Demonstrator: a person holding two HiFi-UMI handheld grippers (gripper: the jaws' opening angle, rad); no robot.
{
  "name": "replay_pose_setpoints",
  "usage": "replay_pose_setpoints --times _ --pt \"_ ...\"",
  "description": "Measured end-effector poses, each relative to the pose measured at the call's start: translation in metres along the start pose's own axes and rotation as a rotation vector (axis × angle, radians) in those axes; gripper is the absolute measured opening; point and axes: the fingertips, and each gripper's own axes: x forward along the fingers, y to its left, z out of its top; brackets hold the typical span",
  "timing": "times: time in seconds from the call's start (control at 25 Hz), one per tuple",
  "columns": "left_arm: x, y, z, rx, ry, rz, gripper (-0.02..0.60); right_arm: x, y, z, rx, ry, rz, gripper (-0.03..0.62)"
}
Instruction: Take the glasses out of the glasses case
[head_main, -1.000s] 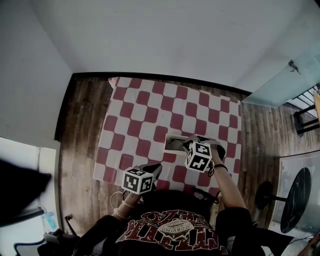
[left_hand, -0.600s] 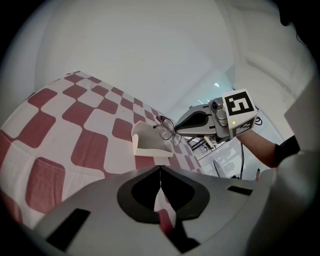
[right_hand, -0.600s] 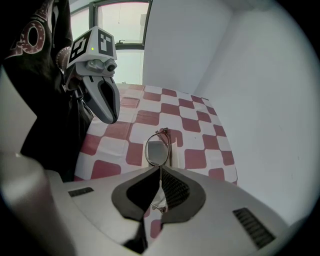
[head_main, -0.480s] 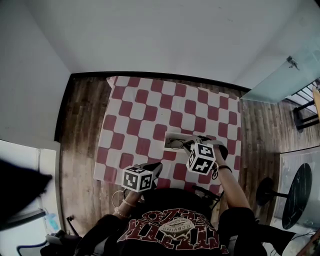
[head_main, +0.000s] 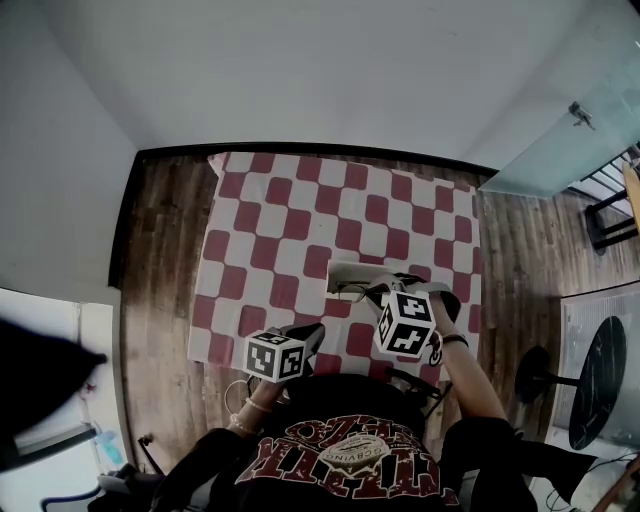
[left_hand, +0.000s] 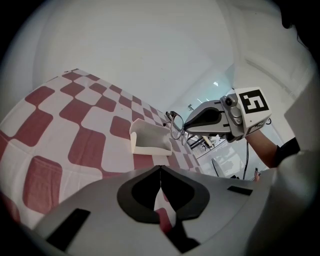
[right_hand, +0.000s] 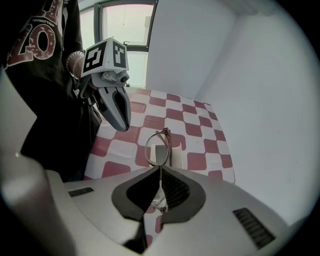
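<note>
The right gripper (right_hand: 159, 170) is pressed together on the glasses (right_hand: 156, 149), pinching them by the frame so that one lens stands upright just past its tips; in the left gripper view the glasses hang at the tip of that gripper, just above the far end of the glasses case (left_hand: 149, 140) and, as far as I can tell, not touching it. The case is a shallow white tray, open at the top, lying on the red-and-white checked cloth (head_main: 290, 220) that covers most of the wooden bench (head_main: 160, 250); it looks empty inside. The left gripper (left_hand: 160, 169) is pressed together on nothing; it hovers low over the near edge of the cloth, well apart from the case and taking no part in the hold.

By my reading the step in hand is the lift-out itself, and it is close to done; the glasses seem clear of the case walls. The next move calls for carrying them sideways away from the case and lowering them onto bare cloth; the pinch on a thin frame is slight, so a slow, level carry looks wise; the arms should rest on the cloth before the right gripper spreads.
</note>
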Motion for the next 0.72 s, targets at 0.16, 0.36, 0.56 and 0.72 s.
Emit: replay_pose_setpoints --times 0.16,0.36,0.56,0.72 --pt "0.002 -0.002 0.000 0.009 0.008 -0.006 0.009 -0.007 0.004 0.003 -0.005 -0.004 0.007 0.029" --pt "0.002 -0.004 -0.001 0.018 0.015 -0.008 0.009 -0.016 0.009 0.007 -0.015 -0.007 0.011 0.029" --pt "0.004 -0.005 -0.003 0.027 0.022 -0.011 0.009 -0.025 0.015 0.010 -0.023 -0.010 0.018 0.029" --pt "0.005 -0.004 -0.002 0.028 0.026 -0.015 0.009 -0.031 0.019 0.013 -0.040 -0.006 0.025 0.029"
